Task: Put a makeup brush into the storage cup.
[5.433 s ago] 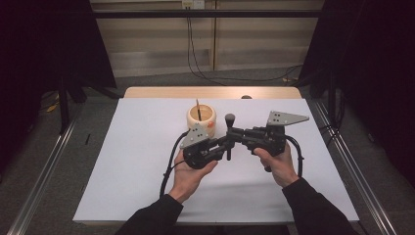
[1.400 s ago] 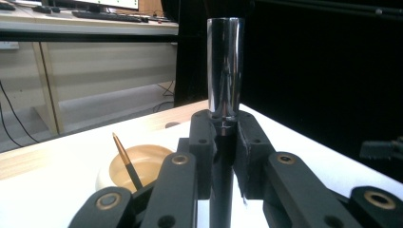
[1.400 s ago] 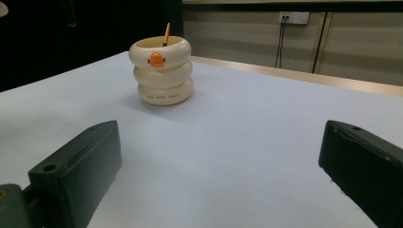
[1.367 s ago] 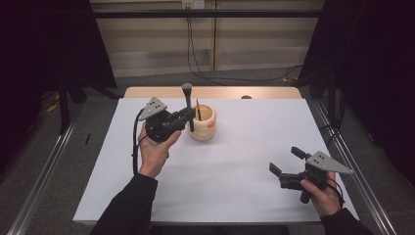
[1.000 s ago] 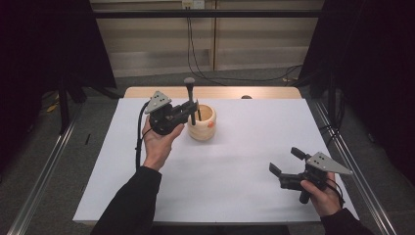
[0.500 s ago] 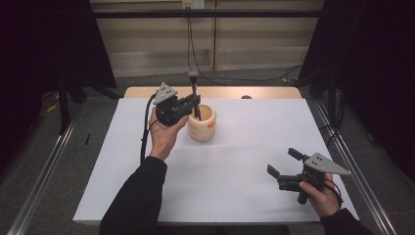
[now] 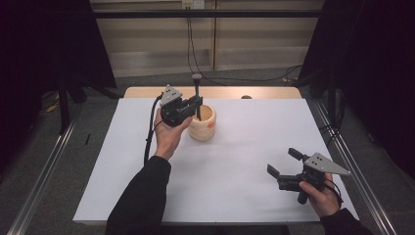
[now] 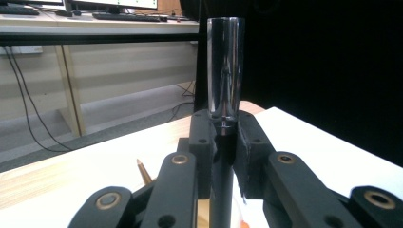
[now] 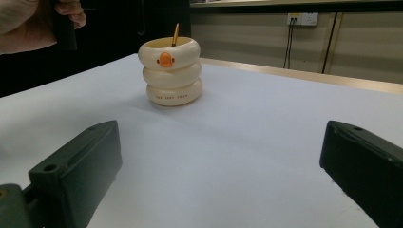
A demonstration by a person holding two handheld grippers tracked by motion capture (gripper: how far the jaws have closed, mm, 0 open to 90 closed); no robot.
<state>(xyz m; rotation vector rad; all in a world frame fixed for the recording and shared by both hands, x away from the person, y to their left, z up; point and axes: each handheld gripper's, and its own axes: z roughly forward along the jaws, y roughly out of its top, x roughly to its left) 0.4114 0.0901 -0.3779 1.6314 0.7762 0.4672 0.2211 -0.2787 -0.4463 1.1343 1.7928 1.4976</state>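
A cream ringed holder (image 7: 205,128) with an orange mark stands at the back of the white sheet, also seen in the right gripper view (image 9: 172,78). A pencil (image 9: 175,34) leans inside it. My left gripper (image 7: 193,104) is shut on a black pen with a shiny cap (image 7: 196,93), held upright at the holder's left rim. The pen's lower end lies over the holder's mouth; I cannot tell if it is inside. In the left gripper view the pen (image 8: 225,71) rises between the closed left gripper (image 8: 222,142). My right gripper (image 7: 283,161) rests open at the front right, nothing between its jaws.
A white sheet (image 7: 244,196) covers most of the wooden table (image 7: 274,92). A small dark object (image 7: 246,97) lies at the far edge. Metal rails (image 7: 44,166) run along the floor on both sides. Cables hang down the back wall.
My left hand has carried the pen to the right and down, from beside the holder to over its mouth. The right gripper has stayed put.
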